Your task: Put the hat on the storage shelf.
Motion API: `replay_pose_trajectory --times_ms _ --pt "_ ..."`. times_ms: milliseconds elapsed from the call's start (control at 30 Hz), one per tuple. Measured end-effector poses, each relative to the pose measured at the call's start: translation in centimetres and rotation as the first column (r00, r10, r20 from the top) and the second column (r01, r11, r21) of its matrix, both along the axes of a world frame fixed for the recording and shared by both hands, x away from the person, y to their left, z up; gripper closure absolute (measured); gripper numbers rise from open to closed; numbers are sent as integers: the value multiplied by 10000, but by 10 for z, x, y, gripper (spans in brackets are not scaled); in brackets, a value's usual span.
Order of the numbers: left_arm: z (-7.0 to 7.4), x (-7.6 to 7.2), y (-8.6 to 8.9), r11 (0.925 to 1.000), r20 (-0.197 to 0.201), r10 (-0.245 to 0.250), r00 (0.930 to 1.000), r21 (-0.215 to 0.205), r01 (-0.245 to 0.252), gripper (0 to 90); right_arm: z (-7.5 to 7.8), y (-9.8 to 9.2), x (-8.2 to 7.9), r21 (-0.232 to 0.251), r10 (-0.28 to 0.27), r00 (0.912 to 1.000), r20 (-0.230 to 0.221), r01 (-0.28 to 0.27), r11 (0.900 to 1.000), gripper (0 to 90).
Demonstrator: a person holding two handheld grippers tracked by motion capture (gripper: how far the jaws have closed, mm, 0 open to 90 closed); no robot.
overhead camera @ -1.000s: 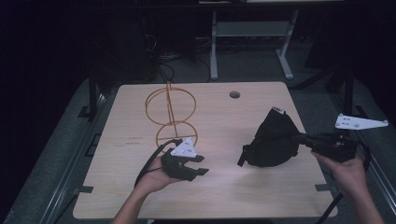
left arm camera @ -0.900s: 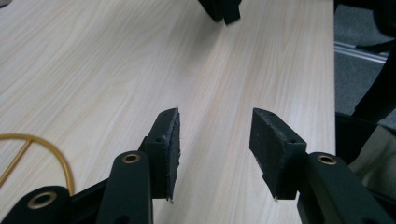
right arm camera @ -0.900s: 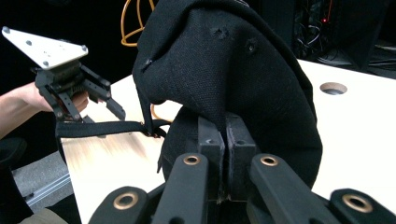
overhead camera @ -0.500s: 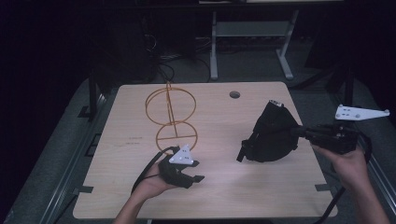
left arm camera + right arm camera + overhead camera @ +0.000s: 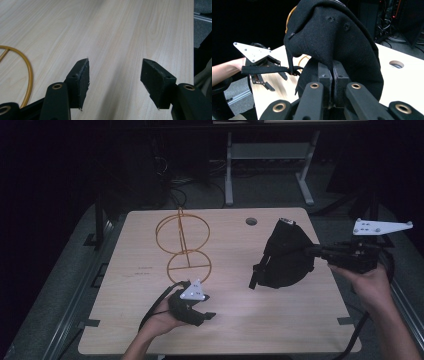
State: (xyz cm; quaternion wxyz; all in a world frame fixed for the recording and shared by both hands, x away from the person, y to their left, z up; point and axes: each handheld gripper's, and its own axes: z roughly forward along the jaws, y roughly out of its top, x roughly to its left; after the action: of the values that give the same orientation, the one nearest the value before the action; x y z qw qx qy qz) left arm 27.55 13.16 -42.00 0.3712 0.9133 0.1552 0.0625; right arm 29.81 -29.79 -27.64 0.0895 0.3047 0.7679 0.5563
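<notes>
A black fabric cap [image 5: 285, 255] hangs tilted just above the right half of the table, its strap [image 5: 267, 69] trailing out to one side. My right gripper [image 5: 312, 251] comes in from the right and is shut on the cap's edge; in the right gripper view the jaws [image 5: 332, 75] are pressed together on the cloth [image 5: 332, 32]. An orange wire stand [image 5: 182, 242] of two rings stands left of centre. My left gripper [image 5: 207, 310] lies low near the front edge, below the stand, open with nothing between its jaws [image 5: 115, 75]. The stand's base ring [image 5: 30, 75] curves past on the left.
The light wooden table [image 5: 240, 330] has a round cable hole [image 5: 251, 221] at the back. A metal frame [image 5: 270, 155] and cables stand on the dark floor behind. My left gripper [image 5: 267, 82] also appears beyond the cap in the right gripper view.
The left gripper has drawn back toward the table's front edge. The right gripper has lifted the cap slightly, up and away.
</notes>
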Motion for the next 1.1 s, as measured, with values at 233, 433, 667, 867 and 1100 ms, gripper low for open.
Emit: replay_pose_trajectory --times_ms 233,433,667,867,1100 --pt "-1 0 0 10000 -8 17 10000 -91 -17 380 14 12 7 -16 237 9996 168 -237 9997 872" --pt "-3 -2 0 10000 -33 -26 10000 -40 26 364 27 25 14 -32 458 9983 360 -457 9990 872" --pt "-4 -1 -1 10000 -50 -31 10000 2 31 332 37 37 22 -121 719 9965 424 -715 9974 872" --pt "-5 0 -1 10000 -91 -25 10000 47 26 320 44 45 29 -49 907 9950 429 -906 9959 872" --pt "-4 1 -1 10000 -92 26 10000 -55 -26 316 54 57 36 -37 1164 9918 520 -1164 9932 872"
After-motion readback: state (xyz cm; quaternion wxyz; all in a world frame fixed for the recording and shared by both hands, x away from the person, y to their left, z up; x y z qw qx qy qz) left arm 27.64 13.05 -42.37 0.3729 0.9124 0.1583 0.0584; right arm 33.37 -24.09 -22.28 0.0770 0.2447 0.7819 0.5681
